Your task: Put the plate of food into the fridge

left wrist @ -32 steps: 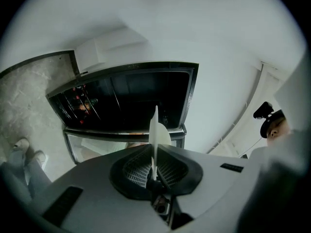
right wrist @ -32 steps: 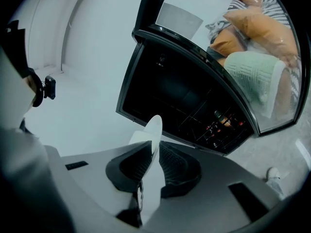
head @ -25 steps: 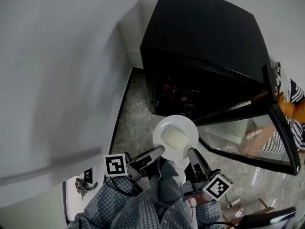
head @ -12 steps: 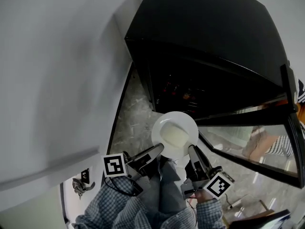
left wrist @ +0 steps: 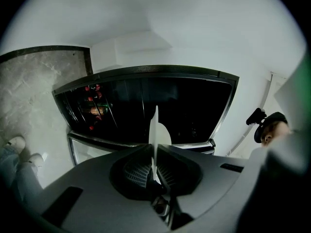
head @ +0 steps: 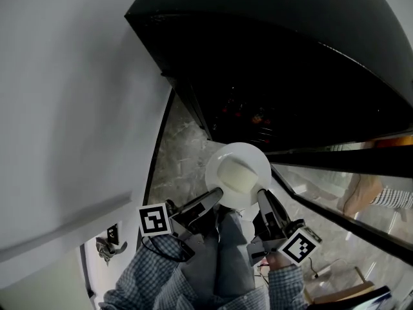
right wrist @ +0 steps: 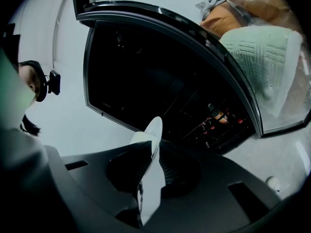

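Nearest the camera, checked sleeves (head: 155, 276) are leading out to the two tools. The left gripper (head: 216, 194) is clamping its ribbed jaws on the near-left rim of a round white plate (head: 237, 173). The right gripper (head: 261, 196) is pinching the near-right rim in the same way, and each gripper view is showing that rim edge-on between the pads, so neither jaw pair is standing free. The plate is hanging just ahead of both sets of jaw tips with its face turned up. It is carrying a pale, flat slab of food (head: 237, 176) in its well. Being round, it is offering no long axis of its own, and I cannot tell the slab's direction. Left of the left gripper, a strip of grey marbled floor (head: 177, 154) is running beside a white wall (head: 64, 108), leaving open room on that side. Right of the right gripper, the glass fridge door (head: 335, 192) is standing swung open, its dark frame edge lying near the plate's right rim. Beyond the plate's far rim, the black fridge (head: 290, 57) is gaping open, its dark mouth spanning wider than the plate. Inside, wire shelves are holding small red and orange items (head: 257, 118), too dim to name, sitting toward the left gripper's side of the cavity.
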`<state>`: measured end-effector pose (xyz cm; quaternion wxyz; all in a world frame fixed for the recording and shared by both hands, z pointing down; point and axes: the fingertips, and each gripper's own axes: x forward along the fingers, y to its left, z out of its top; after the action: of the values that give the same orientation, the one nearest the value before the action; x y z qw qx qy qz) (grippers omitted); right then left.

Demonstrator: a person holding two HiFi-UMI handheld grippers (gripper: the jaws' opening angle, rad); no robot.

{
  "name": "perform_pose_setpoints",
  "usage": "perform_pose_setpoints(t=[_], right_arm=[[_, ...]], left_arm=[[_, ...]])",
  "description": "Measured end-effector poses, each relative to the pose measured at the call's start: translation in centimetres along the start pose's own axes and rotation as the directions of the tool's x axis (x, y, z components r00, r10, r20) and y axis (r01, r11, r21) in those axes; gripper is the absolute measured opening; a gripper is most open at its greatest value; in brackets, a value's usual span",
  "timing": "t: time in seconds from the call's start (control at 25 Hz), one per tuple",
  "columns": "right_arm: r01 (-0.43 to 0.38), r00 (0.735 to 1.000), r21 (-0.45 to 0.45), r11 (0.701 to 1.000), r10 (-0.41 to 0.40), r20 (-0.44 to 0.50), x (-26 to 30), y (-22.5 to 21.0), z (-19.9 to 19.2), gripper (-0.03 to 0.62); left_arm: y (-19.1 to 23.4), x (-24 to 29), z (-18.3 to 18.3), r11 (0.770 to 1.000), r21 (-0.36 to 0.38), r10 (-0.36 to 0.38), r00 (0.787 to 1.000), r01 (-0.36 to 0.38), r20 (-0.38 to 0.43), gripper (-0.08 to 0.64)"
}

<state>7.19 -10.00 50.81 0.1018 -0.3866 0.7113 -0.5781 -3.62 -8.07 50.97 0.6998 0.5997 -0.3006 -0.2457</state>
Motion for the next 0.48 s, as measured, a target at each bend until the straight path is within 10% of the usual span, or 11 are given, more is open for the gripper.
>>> perform_pose_setpoints(t=[0.48], right_arm=[[0.022, 1.000, -0.010, 1.000, -0.022, -0.011, 1.5, -4.4, 0.1, 0.054]], left_arm=[[4.3, 2.1, 0.6, 1.000, -0.012, -0.014, 1.000, 0.014, 0.019, 0.025]])
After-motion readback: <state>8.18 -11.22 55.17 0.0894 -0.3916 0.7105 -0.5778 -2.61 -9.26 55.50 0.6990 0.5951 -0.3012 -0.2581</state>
